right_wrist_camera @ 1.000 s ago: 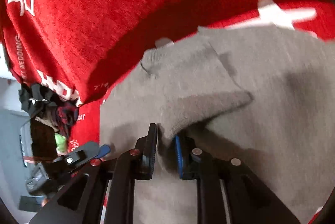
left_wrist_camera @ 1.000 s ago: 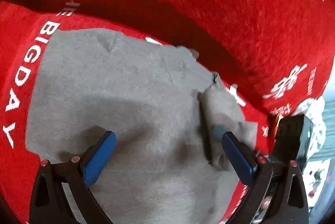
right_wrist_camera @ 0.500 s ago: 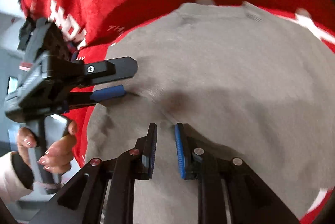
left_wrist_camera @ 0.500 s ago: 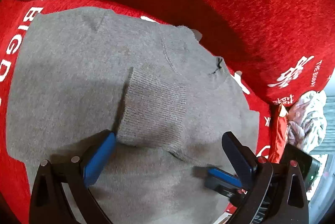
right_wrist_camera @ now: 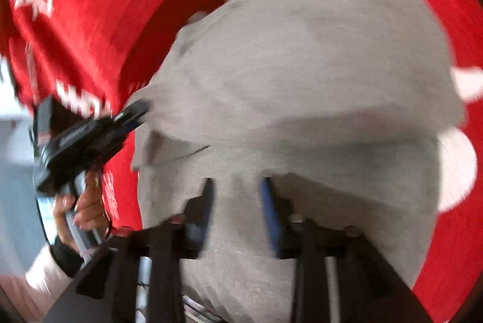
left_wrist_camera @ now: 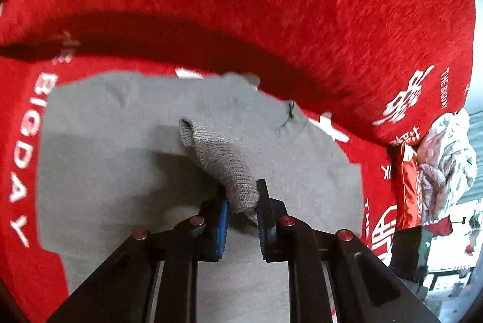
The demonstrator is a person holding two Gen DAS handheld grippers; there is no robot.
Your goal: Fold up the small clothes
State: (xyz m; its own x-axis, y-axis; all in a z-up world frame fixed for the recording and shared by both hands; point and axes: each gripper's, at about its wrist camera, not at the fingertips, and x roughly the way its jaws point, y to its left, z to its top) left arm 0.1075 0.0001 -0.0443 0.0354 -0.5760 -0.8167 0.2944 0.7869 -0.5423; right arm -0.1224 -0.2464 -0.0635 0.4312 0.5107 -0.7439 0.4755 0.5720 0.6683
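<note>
A grey knitted sweater (left_wrist_camera: 126,148) lies flat on a red cloth (left_wrist_camera: 271,6) with white lettering. In the left wrist view my left gripper (left_wrist_camera: 241,211) has its jaws closing, and the blue pads pinch the ribbed sleeve cuff (left_wrist_camera: 223,160), which stands up off the sweater's body. The blurred right wrist view shows my right gripper (right_wrist_camera: 237,202) over the sweater (right_wrist_camera: 302,66) with its jaws opening and no fabric pinched between them. At the left of that view the left gripper (right_wrist_camera: 142,109) tugs a fold of the sweater, held by a person's hand (right_wrist_camera: 81,208).
The red cloth rises in a thick ridge behind the sweater. At the right edge a pile of pale crumpled clothes (left_wrist_camera: 443,160) sits beside a red bag (left_wrist_camera: 407,190). A dark object (left_wrist_camera: 404,247) stands below them, where the red cloth ends.
The left gripper went from wide open to shut on the sleeve cuff and lifted it. The right gripper let go of the sleeve, swept sideways over the sweater and parted its jaws.
</note>
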